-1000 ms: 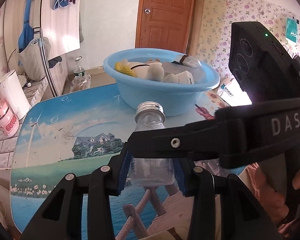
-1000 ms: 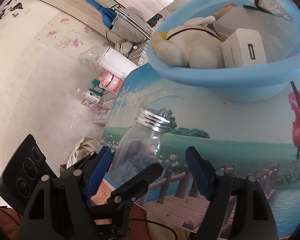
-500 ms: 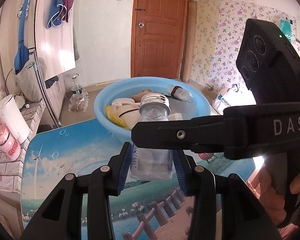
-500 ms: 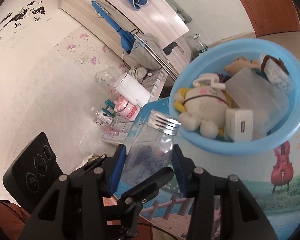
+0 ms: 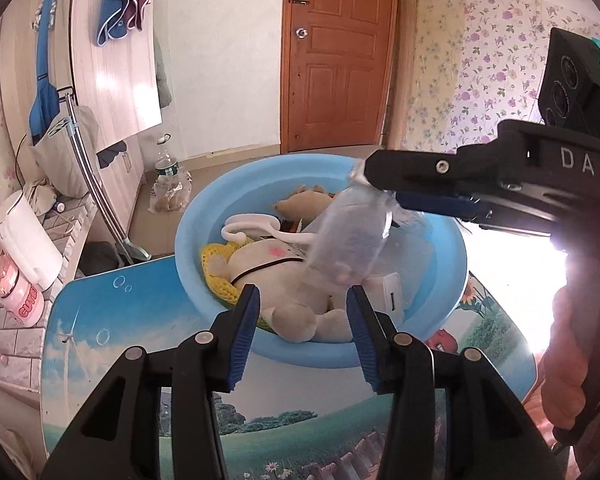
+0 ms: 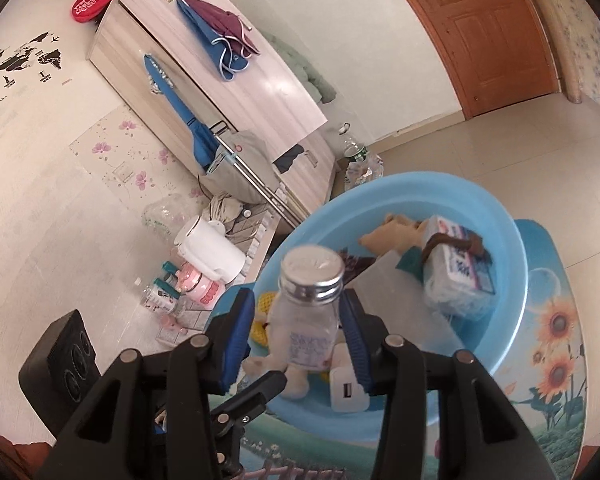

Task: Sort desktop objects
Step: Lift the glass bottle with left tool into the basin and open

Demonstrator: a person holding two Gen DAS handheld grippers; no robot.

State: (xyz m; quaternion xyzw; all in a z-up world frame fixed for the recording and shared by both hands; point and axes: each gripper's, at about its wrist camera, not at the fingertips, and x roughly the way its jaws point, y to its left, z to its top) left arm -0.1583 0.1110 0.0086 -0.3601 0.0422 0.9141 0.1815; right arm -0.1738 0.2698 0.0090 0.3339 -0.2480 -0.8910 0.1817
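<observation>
A clear glass bottle [image 6: 306, 320] with a silver cap is held in my right gripper [image 6: 298, 340], which is shut on it above the blue basin [image 6: 512, 256]. In the left wrist view the bottle [image 5: 350, 236] hangs tilted over the basin [image 5: 454, 280], gripped from the right. My left gripper [image 5: 302, 336] is open and empty, just in front of the basin's near rim. The basin holds a white plush toy [image 5: 276, 276], a white charger [image 6: 346, 394], a tissue pack [image 6: 458, 272] and a clear box.
The basin stands on a table with a landscape print [image 5: 112, 320]. On the floor to the left are a white kettle [image 5: 24, 236], a pink bottle [image 5: 18, 300] and a clothes rack. A brown door [image 5: 336, 52] is behind.
The bottle was lifted off the table and carried over the basin. My left gripper let go of it and opened; the right gripper closed on it and now holds it alone, tilted.
</observation>
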